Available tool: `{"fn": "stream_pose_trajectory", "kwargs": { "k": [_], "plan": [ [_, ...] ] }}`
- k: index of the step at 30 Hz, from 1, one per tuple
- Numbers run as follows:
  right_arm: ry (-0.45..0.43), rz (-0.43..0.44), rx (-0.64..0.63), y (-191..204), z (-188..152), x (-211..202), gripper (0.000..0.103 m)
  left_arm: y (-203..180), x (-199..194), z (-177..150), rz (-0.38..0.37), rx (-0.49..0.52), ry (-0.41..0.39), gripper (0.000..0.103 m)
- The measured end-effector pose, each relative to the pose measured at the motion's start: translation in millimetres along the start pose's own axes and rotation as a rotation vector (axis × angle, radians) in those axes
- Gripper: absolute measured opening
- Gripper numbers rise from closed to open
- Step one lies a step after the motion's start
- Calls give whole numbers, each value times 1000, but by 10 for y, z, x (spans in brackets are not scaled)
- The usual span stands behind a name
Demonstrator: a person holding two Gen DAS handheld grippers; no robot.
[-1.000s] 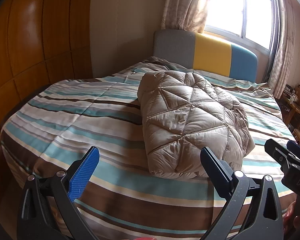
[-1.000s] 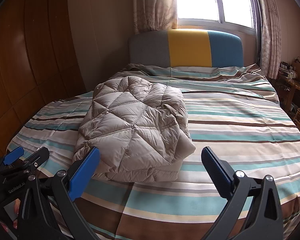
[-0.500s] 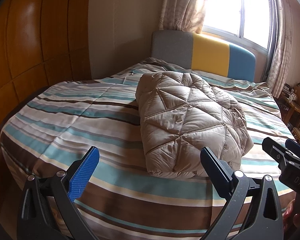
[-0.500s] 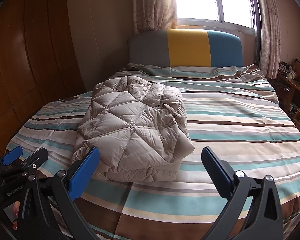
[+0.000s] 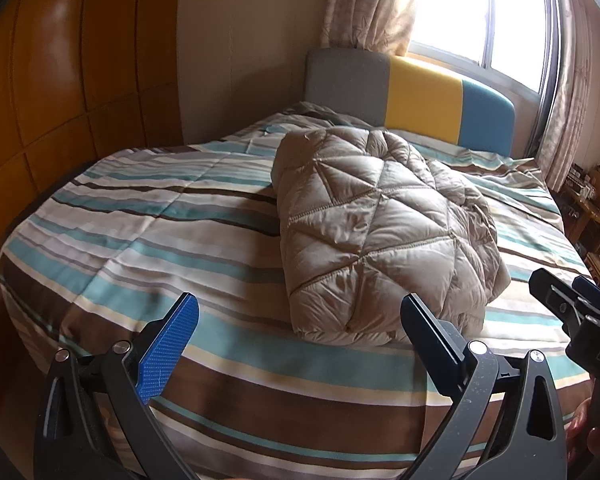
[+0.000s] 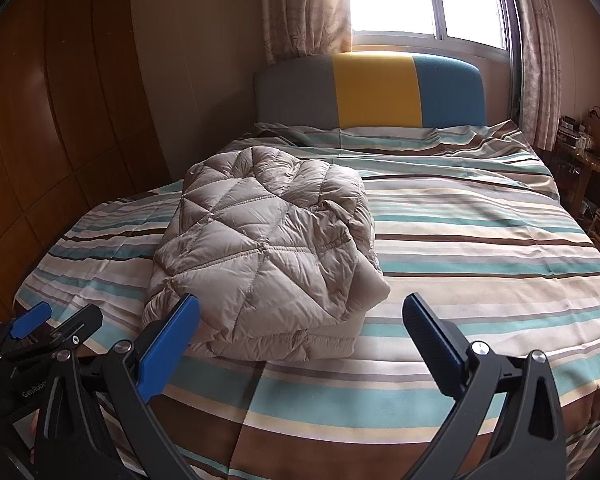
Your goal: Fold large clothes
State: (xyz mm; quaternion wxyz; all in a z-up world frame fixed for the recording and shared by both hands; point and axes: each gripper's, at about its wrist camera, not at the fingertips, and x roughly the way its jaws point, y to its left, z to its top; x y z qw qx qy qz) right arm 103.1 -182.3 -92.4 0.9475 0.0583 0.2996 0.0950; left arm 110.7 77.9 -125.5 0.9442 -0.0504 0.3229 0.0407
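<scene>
folded jacket on the bed, left of centre, headboard behind

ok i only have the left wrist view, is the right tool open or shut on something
observer: The right tool is open. Its jaws are wide apart and empty, and it is short of the folded beige quilted puffer jacket.
operator: and whats on the bed right of the jacket, i barely see that side
observer: Only the striped bedcover shows there, up to the bed's right edge.
operator: is the jackets right edge tidy
observer: Not quite. The stacked layers show along that edge, and a loose corner pokes out near the front.
</scene>
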Motion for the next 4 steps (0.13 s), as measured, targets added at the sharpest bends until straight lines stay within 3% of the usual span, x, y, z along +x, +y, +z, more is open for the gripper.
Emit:
{"fn": "stream_pose_trajectory", "kwargs": {
  "k": [4],
  "plan": [
    [20,4,13,-37,-36,87,101,27,115,-37,9,-15,42,100]
  ]
}}
